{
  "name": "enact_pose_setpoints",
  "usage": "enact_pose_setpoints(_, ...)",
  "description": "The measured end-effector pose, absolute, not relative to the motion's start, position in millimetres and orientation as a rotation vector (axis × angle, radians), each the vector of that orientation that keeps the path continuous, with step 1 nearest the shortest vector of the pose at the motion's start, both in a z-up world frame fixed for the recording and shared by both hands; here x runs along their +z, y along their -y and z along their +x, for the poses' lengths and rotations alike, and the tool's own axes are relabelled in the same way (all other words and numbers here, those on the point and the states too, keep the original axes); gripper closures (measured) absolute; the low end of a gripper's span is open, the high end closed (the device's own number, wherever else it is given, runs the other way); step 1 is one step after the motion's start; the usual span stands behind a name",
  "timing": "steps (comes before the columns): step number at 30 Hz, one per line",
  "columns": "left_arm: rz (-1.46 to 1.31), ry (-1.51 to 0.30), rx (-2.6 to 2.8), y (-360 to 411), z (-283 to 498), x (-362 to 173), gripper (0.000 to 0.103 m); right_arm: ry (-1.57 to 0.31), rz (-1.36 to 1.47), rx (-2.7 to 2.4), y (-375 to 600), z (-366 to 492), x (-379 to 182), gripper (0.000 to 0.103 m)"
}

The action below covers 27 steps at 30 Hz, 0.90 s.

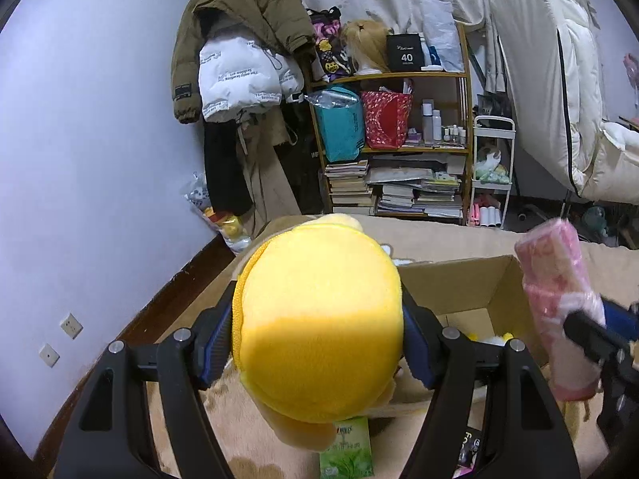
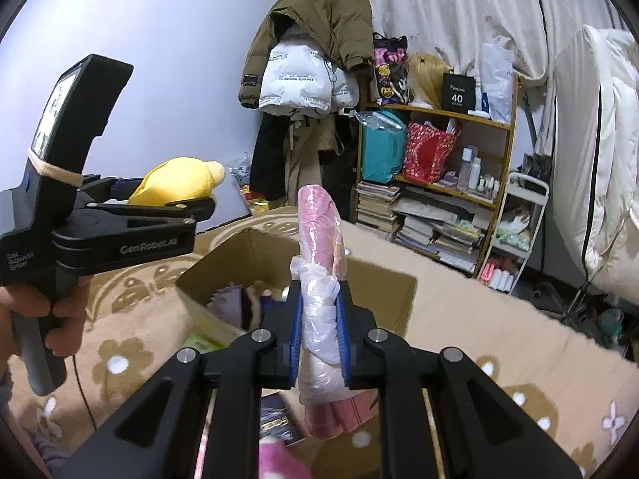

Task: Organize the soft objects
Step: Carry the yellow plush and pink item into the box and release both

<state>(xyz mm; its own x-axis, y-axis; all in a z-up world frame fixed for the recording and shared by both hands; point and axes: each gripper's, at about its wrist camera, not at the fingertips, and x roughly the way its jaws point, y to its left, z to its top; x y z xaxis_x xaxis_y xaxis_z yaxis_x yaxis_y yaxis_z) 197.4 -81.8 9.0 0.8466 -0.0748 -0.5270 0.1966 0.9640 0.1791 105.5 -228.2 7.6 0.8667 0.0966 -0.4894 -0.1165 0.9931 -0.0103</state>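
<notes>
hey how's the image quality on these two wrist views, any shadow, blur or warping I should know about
Left wrist view: a shadow darkens the lower half of the yellow plush; the pink roll looks slightly soft; dark corners. Right wrist view: fisheye bends the shelf and curtain; the bagged pink roll is sharp.

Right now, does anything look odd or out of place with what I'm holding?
Nothing looks damaged or spilled. The left gripper squeezes the yellow plush; the right gripper pinches the plastic-wrapped pink roll upright above the open cardboard box.
</notes>
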Motion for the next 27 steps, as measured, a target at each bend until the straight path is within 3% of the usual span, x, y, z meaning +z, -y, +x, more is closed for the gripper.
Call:
enact_pose_setpoints(20, 0.216, -0.630, -0.162, 92.5, 220.2, -31.4, 0.032, -0.600, 0.086, 0.168, 245.9, 150.8, -18.6, 0.086)
enact_pose_setpoints(27, 0.220, -0.643, -0.170, 98.0, 221.1, -38.2, 0.026, -0.640, 0.089, 0.173, 247.7, 154.9, -30.5, 0.084)
